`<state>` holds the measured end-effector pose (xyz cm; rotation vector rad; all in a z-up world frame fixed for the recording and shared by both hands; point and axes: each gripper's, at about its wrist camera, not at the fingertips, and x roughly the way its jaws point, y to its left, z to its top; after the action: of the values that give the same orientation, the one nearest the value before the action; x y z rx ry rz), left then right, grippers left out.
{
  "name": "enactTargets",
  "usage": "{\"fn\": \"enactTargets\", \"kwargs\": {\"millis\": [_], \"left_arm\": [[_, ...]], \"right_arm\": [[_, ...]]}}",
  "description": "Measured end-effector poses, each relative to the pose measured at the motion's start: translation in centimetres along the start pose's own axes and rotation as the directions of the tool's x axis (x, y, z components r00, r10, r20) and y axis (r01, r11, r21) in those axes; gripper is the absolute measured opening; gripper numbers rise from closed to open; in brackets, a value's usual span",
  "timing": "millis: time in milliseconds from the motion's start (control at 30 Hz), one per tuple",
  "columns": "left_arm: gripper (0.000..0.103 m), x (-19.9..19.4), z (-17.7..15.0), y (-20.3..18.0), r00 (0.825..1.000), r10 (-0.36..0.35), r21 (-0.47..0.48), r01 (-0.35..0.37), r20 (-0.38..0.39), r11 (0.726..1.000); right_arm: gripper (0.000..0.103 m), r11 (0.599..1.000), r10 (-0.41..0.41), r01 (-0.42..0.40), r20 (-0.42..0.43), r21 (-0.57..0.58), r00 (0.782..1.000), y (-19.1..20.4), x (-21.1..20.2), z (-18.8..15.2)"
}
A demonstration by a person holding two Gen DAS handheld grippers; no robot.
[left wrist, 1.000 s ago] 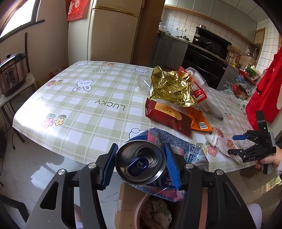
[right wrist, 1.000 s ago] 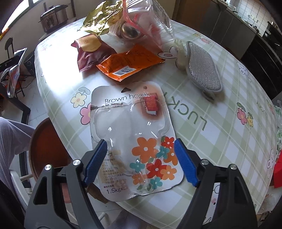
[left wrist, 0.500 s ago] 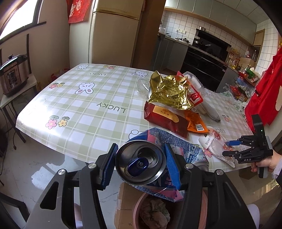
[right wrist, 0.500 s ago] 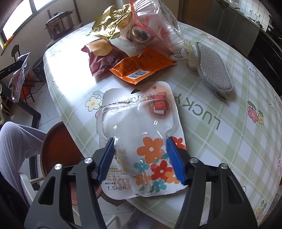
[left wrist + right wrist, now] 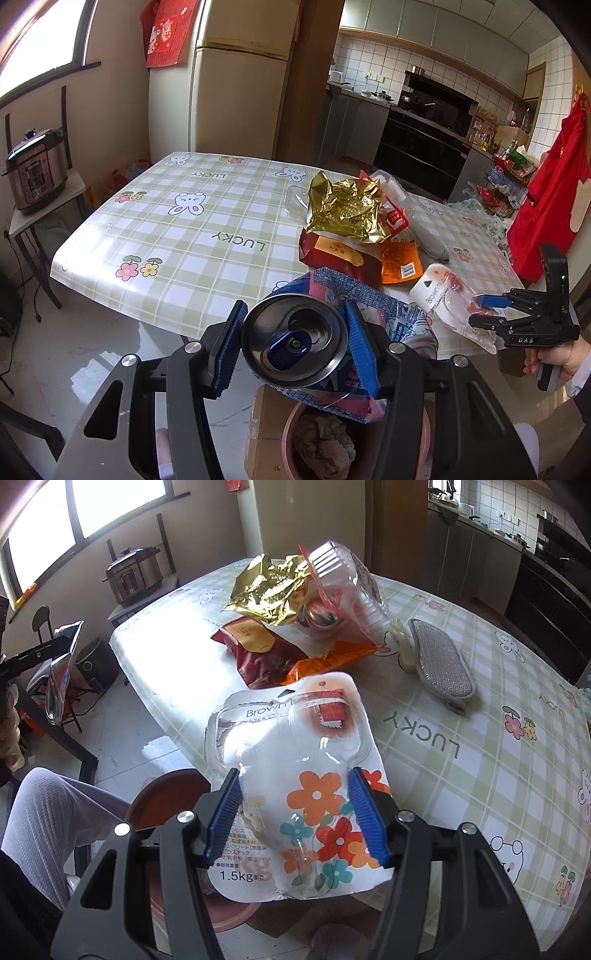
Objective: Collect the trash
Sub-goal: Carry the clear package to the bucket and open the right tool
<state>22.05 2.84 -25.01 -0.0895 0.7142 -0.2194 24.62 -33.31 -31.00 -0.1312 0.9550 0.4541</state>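
Observation:
My left gripper [image 5: 293,325] is shut on an opened drink can [image 5: 295,341], with a crumpled blue wrapper [image 5: 380,306] caught beside it under the right pad. Both hang over a pink trash bin [image 5: 290,435] that holds crumpled paper. My right gripper [image 5: 293,794] is shut on a clear blister pack with a flowered card [image 5: 295,746], lifted off the table's edge. In the left wrist view that gripper [image 5: 484,310] and the pack [image 5: 443,295] show at the right, held by a hand. The bin's rim [image 5: 166,797] sits below the pack.
On the checked tablecloth [image 5: 177,236] lie a gold foil bag [image 5: 343,206], a dark red packet [image 5: 332,251], an orange packet [image 5: 400,260], a clear plastic container [image 5: 343,587] and a silver scrubber [image 5: 439,664]. A cardboard box [image 5: 266,424] flanks the bin. A person's leg [image 5: 48,812] is at left.
The right gripper closed on the blister pack and lifted it off the table toward the edge. The left gripper rose a little, still holding the can and wrapper.

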Motion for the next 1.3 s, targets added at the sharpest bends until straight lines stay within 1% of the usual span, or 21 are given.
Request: {"fn": "enactTargets", "kwargs": {"millis": [100,200,333,467,633,800,967,1100,1300], "left_arm": [[0.052,-1.1,-0.3,0.0,1.000,-0.002,0.000,0.002,0.007,1.000],[0.052,-2.3,-0.4,0.0,1.000,-0.004,-0.002,0.004,0.021,1.000],[0.052,-4.3,-0.4,-0.1,0.999,0.000,0.007,0.000,0.054,1.000],[0.052,-6.2,-0.4,-0.1,0.997,0.006,0.004,-0.006,0.079,1.000],[0.052,-8.2,-0.9,0.1,0.994,0.009,0.002,-0.010,0.104,1.000],[0.052,-9.5,-1.5,0.6,0.994,0.015,-0.008,-0.014,0.112,1.000],[0.052,-10.7,-1.9,1.2,0.991,0.020,-0.019,-0.018,0.129,1.000],[0.052,-11.4,-2.2,1.6,0.991,0.029,-0.030,-0.026,0.132,0.999],[0.052,-12.0,-2.4,2.2,0.990,0.038,-0.054,-0.030,0.138,0.998]], "right_arm": [[0.060,1.000,0.002,-0.002,0.026,0.006,1.000,0.9,-1.4,-0.2],[0.060,1.000,-0.013,0.013,0.035,0.012,0.999,1.5,-2.5,-0.7],[0.060,0.999,-0.003,0.000,0.080,0.035,0.997,2.4,-4.5,-1.0],[0.060,1.000,0.006,-0.010,0.130,0.030,0.992,4.2,-6.7,-1.1],[0.060,0.999,0.036,-0.040,0.175,0.020,0.984,7.0,-8.5,-1.3],[0.060,0.997,0.074,-0.073,0.171,-0.013,0.983,10.0,-8.8,-1.8],[0.060,0.994,0.104,-0.100,0.152,-0.037,0.983,12.3,-8.3,-1.9],[0.060,0.993,0.114,-0.107,0.146,-0.059,0.983,13.7,-8.0,-1.9],[0.061,0.991,0.123,-0.115,0.140,-0.064,0.983,14.5,-7.8,-1.6]]}}
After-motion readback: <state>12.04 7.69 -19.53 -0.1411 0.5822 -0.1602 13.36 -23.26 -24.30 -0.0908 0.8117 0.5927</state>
